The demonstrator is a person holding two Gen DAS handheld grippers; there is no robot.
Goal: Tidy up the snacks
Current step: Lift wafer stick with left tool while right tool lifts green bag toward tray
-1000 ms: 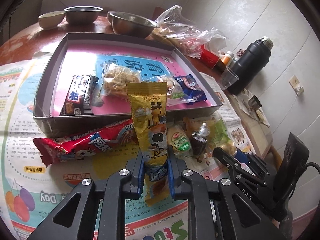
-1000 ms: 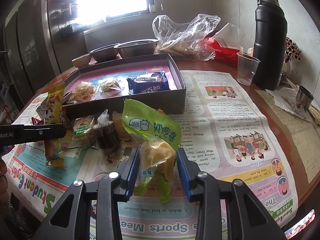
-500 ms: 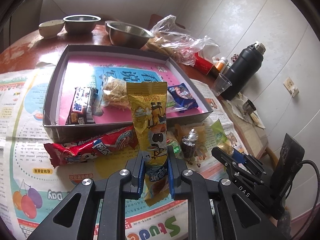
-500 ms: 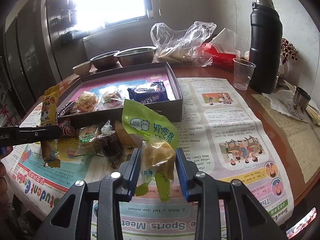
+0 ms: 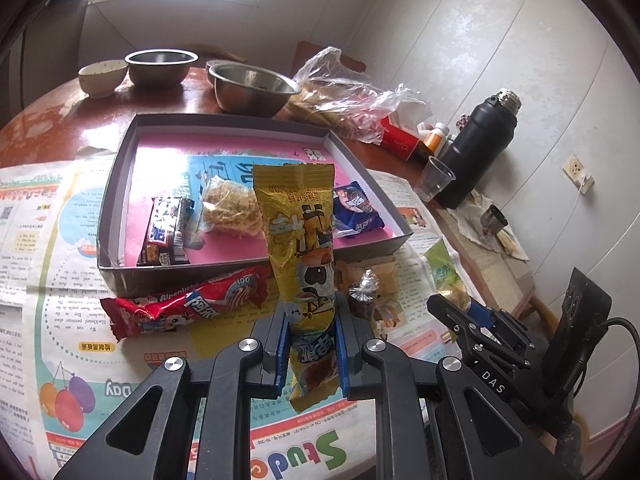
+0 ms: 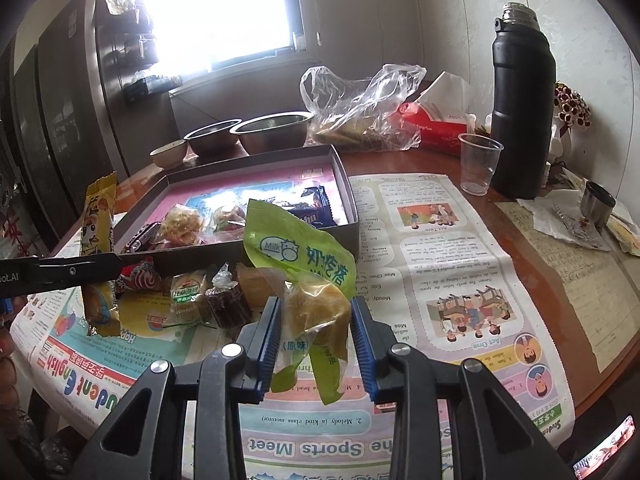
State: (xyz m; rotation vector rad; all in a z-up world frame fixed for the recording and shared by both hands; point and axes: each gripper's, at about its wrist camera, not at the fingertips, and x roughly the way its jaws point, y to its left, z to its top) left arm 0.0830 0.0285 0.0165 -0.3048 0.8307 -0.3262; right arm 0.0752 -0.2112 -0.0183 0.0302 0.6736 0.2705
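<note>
My left gripper (image 5: 310, 320) is shut on a long yellow snack packet (image 5: 302, 236) and holds it upright above the newspaper, in front of the grey box (image 5: 120, 276). My right gripper (image 6: 316, 320) is shut on a green milk-cake packet (image 6: 308, 268), lifted off the table. The box (image 6: 352, 220) has a pink floor and holds a dark chocolate bar (image 5: 166, 230), a noodle cake (image 5: 230, 210) and a blue packet (image 5: 356, 208). A red candy packet (image 5: 188, 304) and small wrapped sweets (image 6: 212, 292) lie on the newspaper before the box.
Steel bowls (image 5: 248, 86) and a small ceramic bowl (image 5: 100, 76) stand behind the box. A plastic bag (image 6: 360, 108), a red tissue pack (image 6: 436, 128), a clear cup (image 6: 478, 162) and a black flask (image 6: 520, 100) stand at the right. Newspaper (image 6: 440, 264) covers the table.
Both grippers have risen and drawn back from the table with their packets still held; the box and loose snacks look farther away.
</note>
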